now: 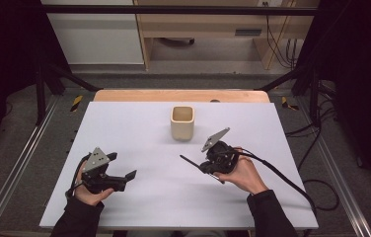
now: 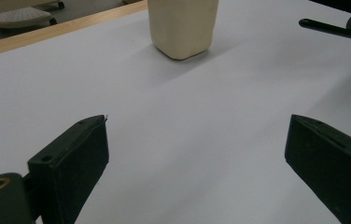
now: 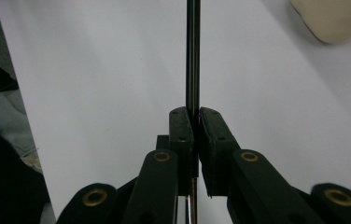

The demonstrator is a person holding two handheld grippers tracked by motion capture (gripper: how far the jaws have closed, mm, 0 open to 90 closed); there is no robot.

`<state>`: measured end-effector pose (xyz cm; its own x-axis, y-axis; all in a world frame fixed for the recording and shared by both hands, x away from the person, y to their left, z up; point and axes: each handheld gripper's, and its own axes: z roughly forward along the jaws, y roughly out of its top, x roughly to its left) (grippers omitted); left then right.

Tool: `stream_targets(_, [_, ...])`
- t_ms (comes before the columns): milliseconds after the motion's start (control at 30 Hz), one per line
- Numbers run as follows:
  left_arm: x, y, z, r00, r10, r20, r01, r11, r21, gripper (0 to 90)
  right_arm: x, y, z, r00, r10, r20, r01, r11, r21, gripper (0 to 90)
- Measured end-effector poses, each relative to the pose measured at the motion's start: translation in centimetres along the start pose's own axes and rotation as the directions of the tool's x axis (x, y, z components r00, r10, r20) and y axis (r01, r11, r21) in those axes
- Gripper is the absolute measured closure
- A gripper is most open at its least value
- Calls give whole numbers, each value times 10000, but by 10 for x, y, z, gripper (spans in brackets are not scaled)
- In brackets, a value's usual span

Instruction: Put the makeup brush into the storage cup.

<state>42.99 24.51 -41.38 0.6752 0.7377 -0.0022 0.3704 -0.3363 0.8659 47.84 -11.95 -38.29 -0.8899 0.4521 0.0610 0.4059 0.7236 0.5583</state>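
The right gripper (image 3: 194,140) is clamped on a thin dark rod (image 3: 192,56), its jaws pressed together with the shaft pinched between the pads. In the right gripper view the rod runs straight up from the jaws to the top edge of the frame. In the high view the same gripper (image 1: 208,167) sits right of centre in the lower half, with the rod (image 1: 189,161) poking out to the left, lifted off the white table (image 1: 139,207).

The left gripper (image 2: 197,154) holds nothing: its jaws stand wide apart over bare table. In the high view it (image 1: 124,180) rests low at the lower left.

A cream cup (image 1: 182,122) stands upright just above the centre of the high view, apart from both grippers.

So the pick-up looks done. What seems left is carrying the rod up-frame to the cup and dropping it in, likely end first; the cup appears empty so far.
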Motion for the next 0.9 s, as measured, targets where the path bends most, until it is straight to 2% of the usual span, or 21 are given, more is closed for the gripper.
stream_targets(233, [-9, 8, 5, 9982, 540, 260, -545, 9984, 171, 58, 2, 5, 0, 9998, -143, -108, 143, 9999, 25, 843])
stream_targets(267, [-13, 10, 7, 9965, 749, 362, -758, 9969, 234, 58, 3, 6, -1, 9997, -190, -151, 190, 9998, 18, 844])
stream_targets(533, [-21, 17, 13, 9901, 1264, 607, -1295, 9903, 501, 58, 4, 9, -3, 9988, -360, -344, 360, 9994, -9, 844])
stream_targets(633, [-27, 24, 17, 9840, 1632, 711, -1680, 9835, 675, 58, 5, 12, -4, 9976, -486, -497, 486, 9988, -13, 844])
stream_targets(700, [-29, 25, 17, 9824, 1725, 713, -1775, 9817, 696, 58, 6, 12, -4, 9975, -524, -482, 524, 9986, -22, 844])
stream_targets(800, [-35, 32, 20, 9747, 2080, 819, -2142, 9738, 759, 58, 8, 14, -5, 9969, -545, -560, 545, 9985, -19, 844])
stream_targets(867, [-37, 33, 22, 9734, 2132, 836, -2195, 9727, 753, 58, 8, 14, -5, 9963, -614, -606, 615, 9981, -14, 843])
stream_targets(900, [-38, 35, 22, 9705, 2249, 865, -2318, 9694, 807, 58, 8, 14, -5, 9961, -627, -617, 629, 9980, -1, 843])
